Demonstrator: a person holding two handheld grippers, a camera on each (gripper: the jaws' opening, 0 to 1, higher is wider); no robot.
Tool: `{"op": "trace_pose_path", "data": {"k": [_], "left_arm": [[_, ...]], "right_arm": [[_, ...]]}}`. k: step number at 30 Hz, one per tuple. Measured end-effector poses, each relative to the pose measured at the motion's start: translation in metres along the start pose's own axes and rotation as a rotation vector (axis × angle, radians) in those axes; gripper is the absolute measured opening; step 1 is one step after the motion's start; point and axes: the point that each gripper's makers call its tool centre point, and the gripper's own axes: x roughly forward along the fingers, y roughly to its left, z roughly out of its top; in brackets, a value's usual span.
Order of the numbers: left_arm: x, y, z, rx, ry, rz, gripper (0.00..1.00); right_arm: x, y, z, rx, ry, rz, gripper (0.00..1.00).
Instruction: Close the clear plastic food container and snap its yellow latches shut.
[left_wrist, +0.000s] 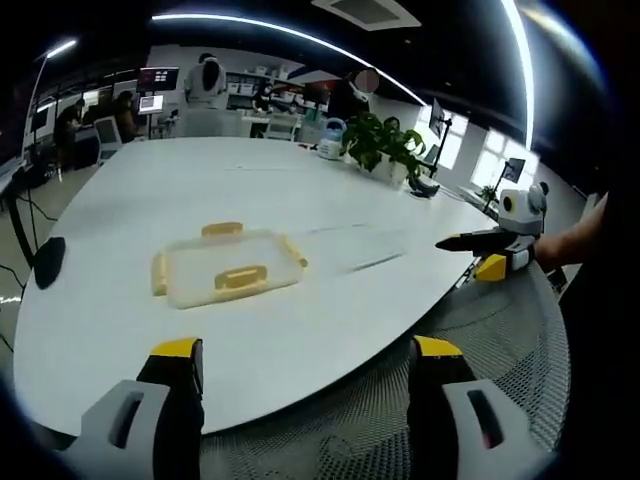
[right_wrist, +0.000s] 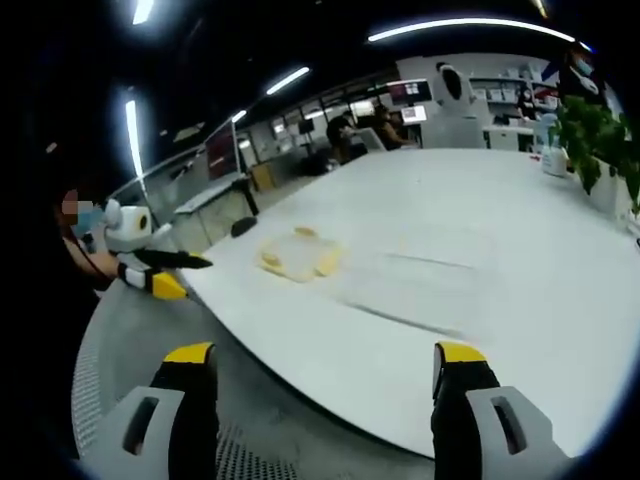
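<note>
white oval table (left_wrist: 300, 180) ahead of the jaws; potted plant (left_wrist: 382, 143) and kettle (left_wrist: 331, 140) at its far edge; black mouse-like object (left_wrist: 49, 262) left.

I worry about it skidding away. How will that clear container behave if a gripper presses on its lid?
The clear container looks thin, empty plastic, so probably light. It sits flat on the smooth white table, so it may slide rather than tip. Its low, wide shape suggests it won't roll.

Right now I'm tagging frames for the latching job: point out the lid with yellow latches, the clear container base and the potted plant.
lid with yellow latches (left_wrist: 228, 268), left gripper view, clear centre panel.
clear container base (left_wrist: 350, 247), left gripper view, its transparent middle.
potted plant (left_wrist: 385, 140), left gripper view, leaves.
</note>
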Motion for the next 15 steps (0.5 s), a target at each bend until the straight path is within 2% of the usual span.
{"op": "trace_pose_path", "data": {"k": [15], "left_arm": [[0.0004, -0.0031, -0.0014, 0.002, 0.002, -0.007, 0.85]], "right_arm": [[-0.0011, 0.0003, -0.0022, 0.007, 0.001, 0.007, 0.88]]}}
